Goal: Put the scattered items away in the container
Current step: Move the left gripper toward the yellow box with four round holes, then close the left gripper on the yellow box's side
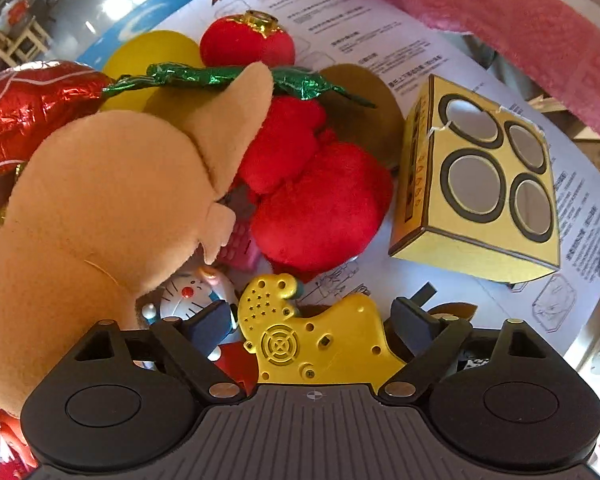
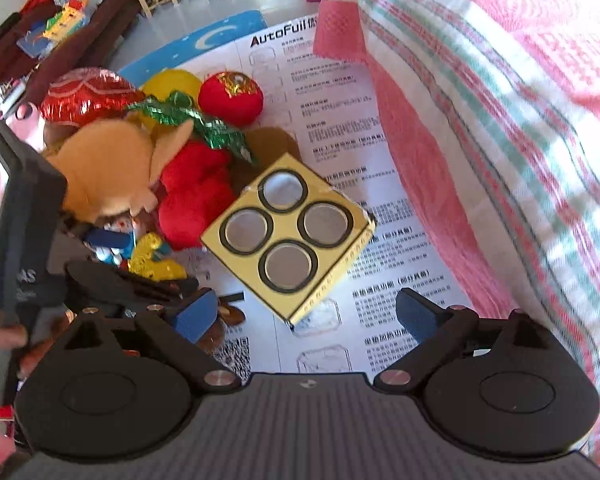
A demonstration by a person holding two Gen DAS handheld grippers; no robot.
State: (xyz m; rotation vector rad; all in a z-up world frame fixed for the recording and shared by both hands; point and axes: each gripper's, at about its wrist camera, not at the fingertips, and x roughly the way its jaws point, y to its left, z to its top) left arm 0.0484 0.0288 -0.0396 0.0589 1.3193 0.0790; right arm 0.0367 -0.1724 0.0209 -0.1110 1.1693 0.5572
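On a printed instruction sheet (image 2: 340,168) lie the scattered toys: a tan plush (image 1: 100,216), a red plush (image 1: 320,200), a yellow box with four round windows (image 2: 288,232) and a gold plastic toy (image 1: 320,340). Left gripper (image 1: 312,316): jaws spread wide, the gold toy between them, pads apparently not pressing it. Right gripper (image 2: 304,314): jaws spread, empty, just below the yellow box. A pink striped woven bag (image 2: 500,120) stands to the right.
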